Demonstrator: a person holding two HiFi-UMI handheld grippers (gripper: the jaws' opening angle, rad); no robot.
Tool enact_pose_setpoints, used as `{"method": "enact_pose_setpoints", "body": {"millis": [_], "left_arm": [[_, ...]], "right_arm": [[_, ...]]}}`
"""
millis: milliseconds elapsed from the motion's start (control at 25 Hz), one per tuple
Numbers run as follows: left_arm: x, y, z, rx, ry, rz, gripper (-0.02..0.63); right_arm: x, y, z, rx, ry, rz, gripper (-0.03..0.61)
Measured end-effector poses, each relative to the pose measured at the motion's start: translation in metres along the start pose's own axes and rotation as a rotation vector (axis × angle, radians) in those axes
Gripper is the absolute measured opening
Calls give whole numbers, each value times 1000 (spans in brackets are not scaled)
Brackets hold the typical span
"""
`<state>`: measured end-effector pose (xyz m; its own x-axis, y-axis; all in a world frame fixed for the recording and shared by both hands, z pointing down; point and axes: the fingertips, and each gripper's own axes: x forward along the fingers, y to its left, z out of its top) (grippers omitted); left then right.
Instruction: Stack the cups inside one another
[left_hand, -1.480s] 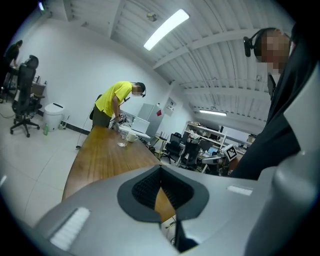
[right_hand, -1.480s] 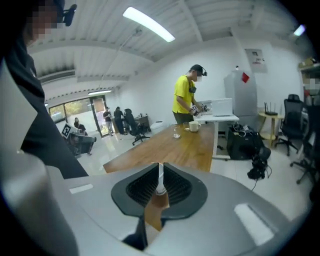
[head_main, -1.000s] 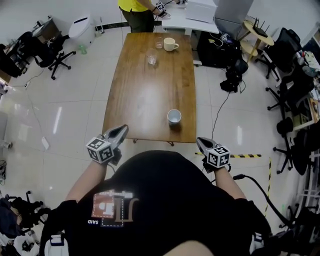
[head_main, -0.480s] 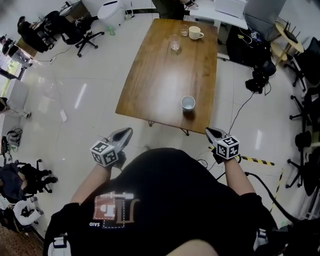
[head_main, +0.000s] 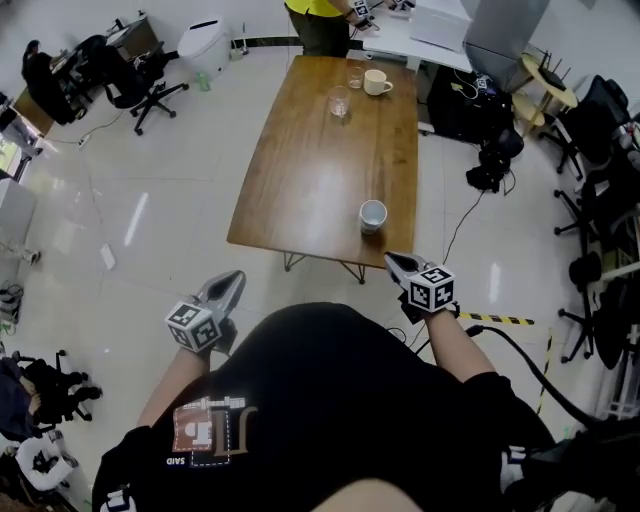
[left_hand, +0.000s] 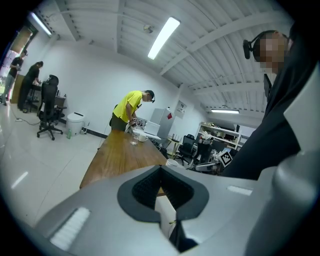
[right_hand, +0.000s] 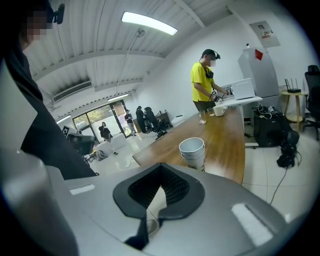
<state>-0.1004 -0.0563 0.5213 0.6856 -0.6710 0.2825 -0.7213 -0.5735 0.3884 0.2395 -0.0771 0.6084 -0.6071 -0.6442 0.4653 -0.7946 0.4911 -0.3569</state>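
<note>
the cups are sitting nested in one stack on the counter, near its near edge and toward its right corner, so the stacking is looking finished. no loose cup of that kind is showing. a mug and a glass are standing at the counter's far end, seemingly outside the job. the left claw and right claw are both hanging clenched and empty off the counter's near edge, the right one by its right corner. compared with half a second ago, the stack is sitting in the same spot and both claws are staying low.
</note>
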Motion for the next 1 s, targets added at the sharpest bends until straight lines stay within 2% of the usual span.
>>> {"method": "enact_pose_setpoints", "body": {"millis": [160,360,720,1000], "left_arm": [[-1,26,-1,-38,-5,-9,1],[16,30,-5,-59,-5,-71,2],[44,19,5,-27,2,-134,1],[42,23,6,-23,2,-132,2]], "right_arm": [[6,17,4,-30,34,-24,12],[-1,18,-3,-21,67,-65,12],[-19,3,2,-16,51,-108,12],[-18,7,1,-30,55,-105,12]]}}
